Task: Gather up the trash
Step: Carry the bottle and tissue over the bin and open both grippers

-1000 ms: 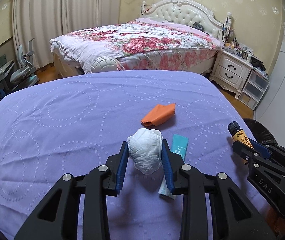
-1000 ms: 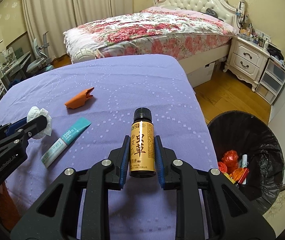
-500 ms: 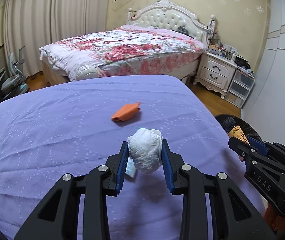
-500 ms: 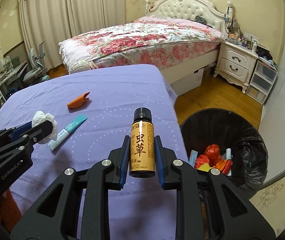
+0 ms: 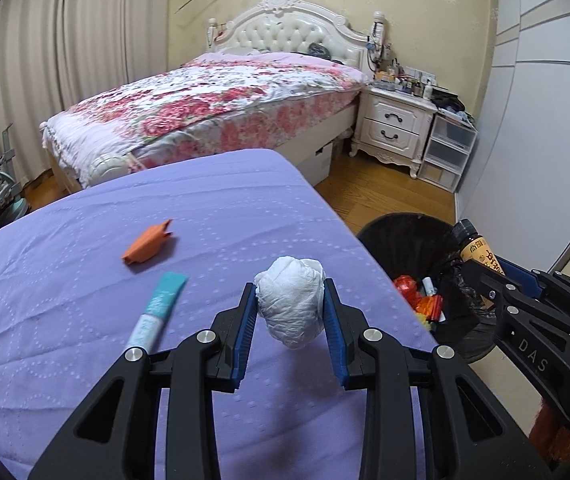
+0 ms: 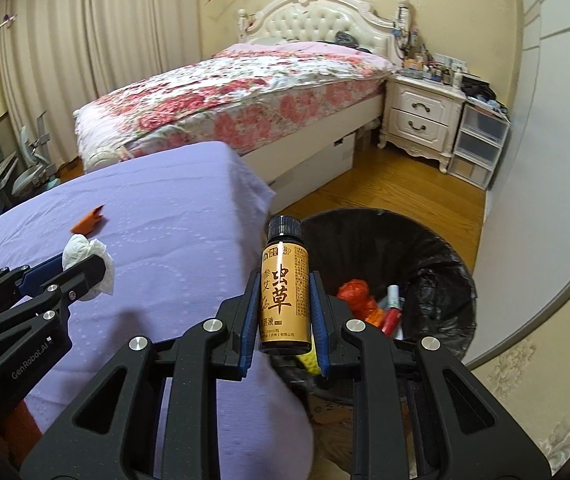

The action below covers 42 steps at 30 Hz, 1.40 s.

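Note:
My left gripper [image 5: 290, 305] is shut on a crumpled white tissue wad [image 5: 291, 306], held above the right part of the purple-covered table [image 5: 205, 208]. My right gripper [image 6: 283, 308] is shut on a small brown bottle [image 6: 283, 292] with a black cap and gold label, held upright at the table's right edge beside the black-lined trash bin [image 6: 437, 256]. The bin [image 5: 405, 236] holds red, orange and white rubbish. An orange scrap [image 5: 147, 242] and a teal-and-white tube [image 5: 159, 310] lie on the table. The right gripper with the bottle [image 5: 481, 254] shows at the right of the left wrist view.
A bed with a flowered cover [image 5: 213, 104] stands behind the table. A white nightstand [image 5: 395, 126] and clear plastic drawers [image 5: 447, 152] line the far wall. Wooden floor [image 6: 385, 188] lies between bed and bin. A chair and desk [image 6: 25, 168] are far left.
Both grippers have swung to the right, still holding the tissue and the bottle. The bin has come into fuller view and the bottle now sits at the table's edge beside it.

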Motion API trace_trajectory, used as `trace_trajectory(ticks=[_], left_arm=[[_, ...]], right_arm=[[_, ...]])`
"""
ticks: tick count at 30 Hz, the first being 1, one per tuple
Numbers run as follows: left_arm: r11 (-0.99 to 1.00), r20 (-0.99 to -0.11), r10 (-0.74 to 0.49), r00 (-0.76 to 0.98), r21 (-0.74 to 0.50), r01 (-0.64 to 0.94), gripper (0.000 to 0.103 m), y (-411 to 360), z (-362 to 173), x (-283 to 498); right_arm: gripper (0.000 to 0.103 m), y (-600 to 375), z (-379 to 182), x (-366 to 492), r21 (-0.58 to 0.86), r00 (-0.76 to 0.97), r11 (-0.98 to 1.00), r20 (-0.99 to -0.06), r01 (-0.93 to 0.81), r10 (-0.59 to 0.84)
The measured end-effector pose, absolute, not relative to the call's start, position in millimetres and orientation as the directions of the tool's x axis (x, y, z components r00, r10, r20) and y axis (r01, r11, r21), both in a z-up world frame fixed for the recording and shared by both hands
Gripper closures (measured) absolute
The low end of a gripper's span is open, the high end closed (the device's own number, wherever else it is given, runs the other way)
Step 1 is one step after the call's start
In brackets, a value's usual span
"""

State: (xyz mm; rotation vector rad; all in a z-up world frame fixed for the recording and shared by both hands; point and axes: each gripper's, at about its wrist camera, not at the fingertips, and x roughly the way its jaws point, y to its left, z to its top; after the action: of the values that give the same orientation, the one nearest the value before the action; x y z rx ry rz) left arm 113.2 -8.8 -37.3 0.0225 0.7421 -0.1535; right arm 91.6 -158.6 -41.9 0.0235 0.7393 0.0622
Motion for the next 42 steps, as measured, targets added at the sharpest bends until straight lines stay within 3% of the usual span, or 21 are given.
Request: trace_trajectory(ticks=[26, 30, 32, 34, 37, 42], left_arm=[[0.965, -0.702, -0.133, 0.700, 0.071, 0.254, 0.069, -118, -59, 181], [0.967, -0.705, -0.117, 0.699, 0.080, 0.242, 0.061, -121, -63, 186], [0.969, -0.705, -0.106, 0.701, 0.084, 0.232, 0.044, -122, -65, 187], [0.973, -0.702, -0.102, 0.705, 0.078, 0.218, 0.036, -120, -65, 187], [0.975, -0.708, -0.099, 0.700, 0.073, 0.212, 0.031, -118, -66, 187], [0.977, -0.711, -0.090, 0.698, 0.073, 0.201, 0.030, -112, -64, 184]], right_arm=[[0.080, -244, -64, 128, 0.075, 0.724, 0.989, -0.689, 0.127, -0.040], [0.080, -249, -69, 133, 0.073, 0.717, 0.987, -0.695, 0.142, -0.051], [0.079, -251, -72, 135, 0.068, 0.713, 0.986, -0.699, 0.149, -0.059], [0.076, -253, -73, 136, 0.067, 0.712, 0.985, -0.699, 0.158, -0.067], [0.066, -254, -75, 137, 0.065, 0.711, 0.982, -0.699, 0.175, -0.080], [0.064, -254, -75, 135, 0.061, 0.711, 0.982, -0.698, 0.177, -0.085]])
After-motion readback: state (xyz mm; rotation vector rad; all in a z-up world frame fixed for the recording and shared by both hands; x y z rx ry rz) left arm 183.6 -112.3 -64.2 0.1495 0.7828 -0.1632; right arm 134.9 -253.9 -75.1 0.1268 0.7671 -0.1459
